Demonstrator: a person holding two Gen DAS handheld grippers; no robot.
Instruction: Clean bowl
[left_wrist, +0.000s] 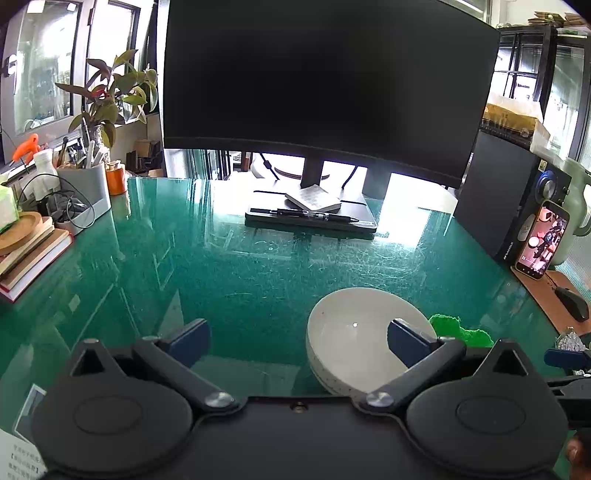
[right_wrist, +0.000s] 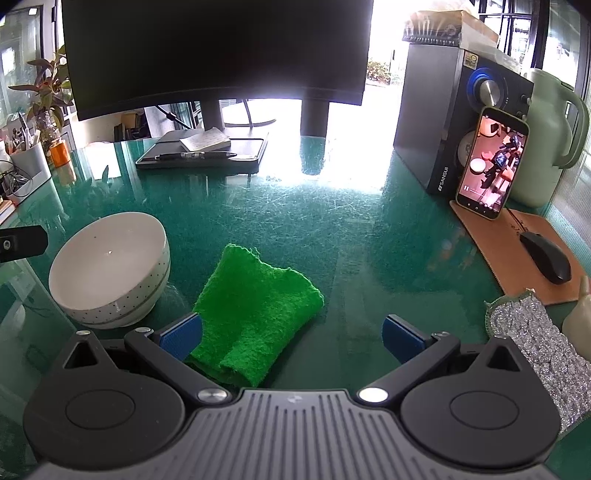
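A white bowl (left_wrist: 354, 332) with a dotted outer wall stands upright on the green glass desk, also in the right wrist view (right_wrist: 107, 269) at the left. A folded green cloth (right_wrist: 255, 314) lies just right of it; only its edge (left_wrist: 461, 328) shows in the left wrist view. My left gripper (left_wrist: 297, 341) is open, its right finger over the bowl's near right side and nothing between the fingers. Wide open too, my right gripper (right_wrist: 291, 338) hovers low over the cloth's near end, its left finger (right_wrist: 181, 338) at the cloth's left edge.
A dark monitor (left_wrist: 328, 88) stands at the back with a black tray, notepad and pen (left_wrist: 314, 214) under it. A speaker (right_wrist: 454, 122), propped phone (right_wrist: 491, 162), pale green jug, mouse (right_wrist: 546, 260) and silver scouring pad (right_wrist: 543, 347) lie right. Books, pen holder and plant (left_wrist: 107, 92) crowd the left.
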